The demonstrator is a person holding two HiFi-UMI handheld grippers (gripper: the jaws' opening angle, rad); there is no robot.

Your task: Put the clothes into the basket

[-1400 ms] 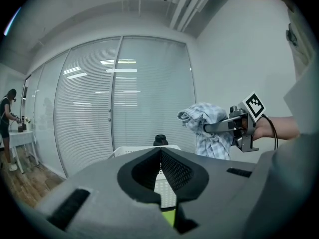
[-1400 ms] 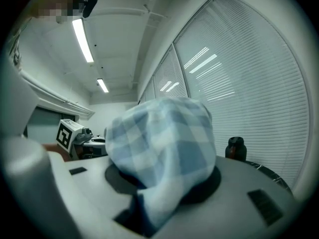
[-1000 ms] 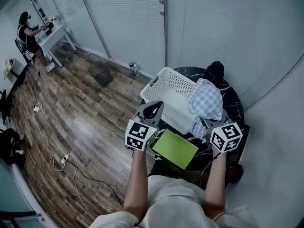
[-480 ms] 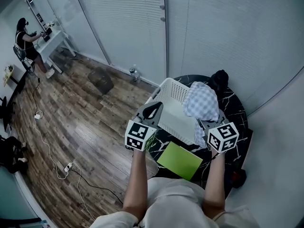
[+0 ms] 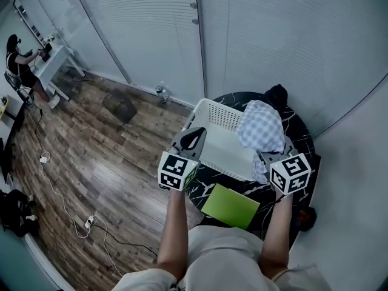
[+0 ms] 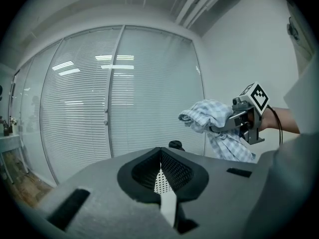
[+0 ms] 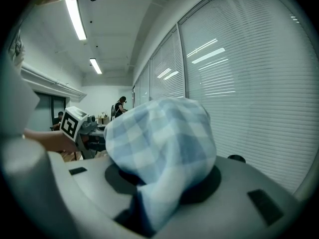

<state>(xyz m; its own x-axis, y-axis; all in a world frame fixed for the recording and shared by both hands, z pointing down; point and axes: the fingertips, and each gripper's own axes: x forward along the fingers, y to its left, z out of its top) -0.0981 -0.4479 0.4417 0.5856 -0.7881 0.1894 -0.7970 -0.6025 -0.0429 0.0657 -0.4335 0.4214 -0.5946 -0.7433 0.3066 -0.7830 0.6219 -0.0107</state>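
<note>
At the far upper left of the head view, a person (image 5: 18, 65) works at a white desk (image 5: 53, 58), well away from the action, with cables trailing over the wood floor (image 5: 91, 156) below. Left of centre, the left gripper (image 5: 193, 139) hangs just beside the near left corner of the white basket (image 5: 209, 111), its jaws drawn together on nothing; only the basket's perforated wall shows through the slit between them. The basket stands on a round black marbled table (image 5: 303, 144), and what shows of its inside looks bare. A green sheet (image 5: 230, 206) lies at the table's near edge, below centre. Right of centre, the blue-and-white checked cloth (image 5: 262, 126) is bunched up in the air over the basket's right end, a tail of it hanging down. The right gripper (image 5: 267, 157) is clamped on that cloth, which swells out of its part-closed jaws and fills its own view. A dark bundle (image 5: 276, 94) sits on the table behind the basket; what it is cannot be told. The carry appears to be the step in hand. The next move likely calls for bringing the cloth over the open middle of the basket, lowering it past the rim and parting the jaws.
</note>
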